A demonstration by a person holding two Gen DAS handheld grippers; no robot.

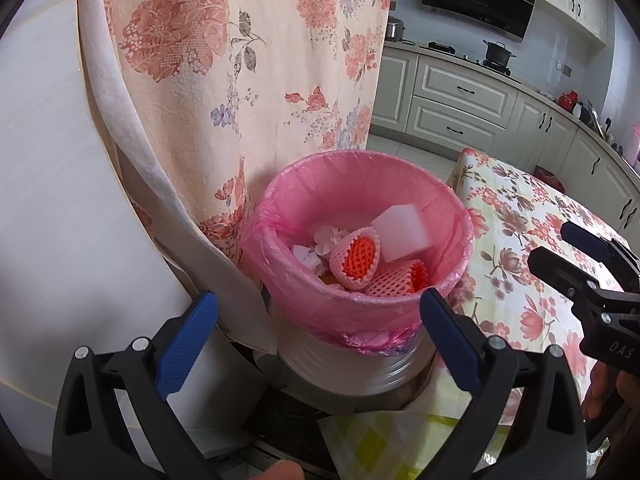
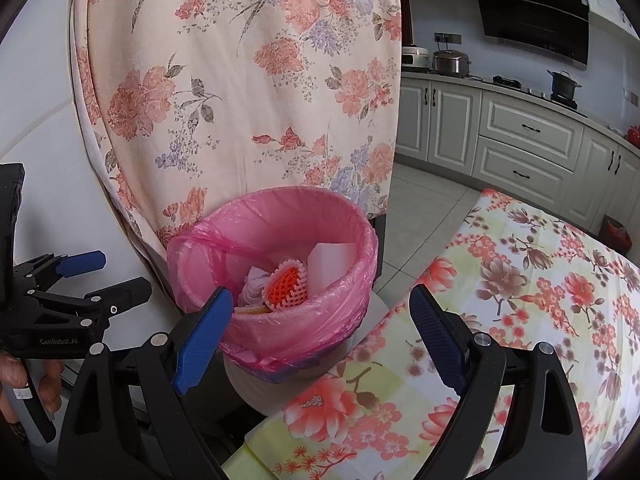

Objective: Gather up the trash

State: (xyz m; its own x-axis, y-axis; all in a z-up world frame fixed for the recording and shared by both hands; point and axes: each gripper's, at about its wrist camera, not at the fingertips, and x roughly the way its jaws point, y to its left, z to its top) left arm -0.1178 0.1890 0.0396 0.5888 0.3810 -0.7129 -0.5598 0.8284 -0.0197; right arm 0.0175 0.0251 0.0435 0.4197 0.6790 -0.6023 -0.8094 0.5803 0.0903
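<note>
Both grippers stand wide open and hold nothing. Ahead of the left gripper [image 1: 318, 332], between its blue pads, is the trash bin [image 1: 360, 308] with its pink bag. Inside lie orange-and-pink foam nets [image 1: 356, 258] and a white foam block [image 1: 402, 236]. Just right of the right gripper [image 2: 320, 338] lies the flowered tablecloth [image 2: 520, 304]; the bin is to its front left.

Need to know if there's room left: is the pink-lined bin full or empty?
Partly full. The bin holds foam fruit nets and a white foam block, well below its rim.
</note>
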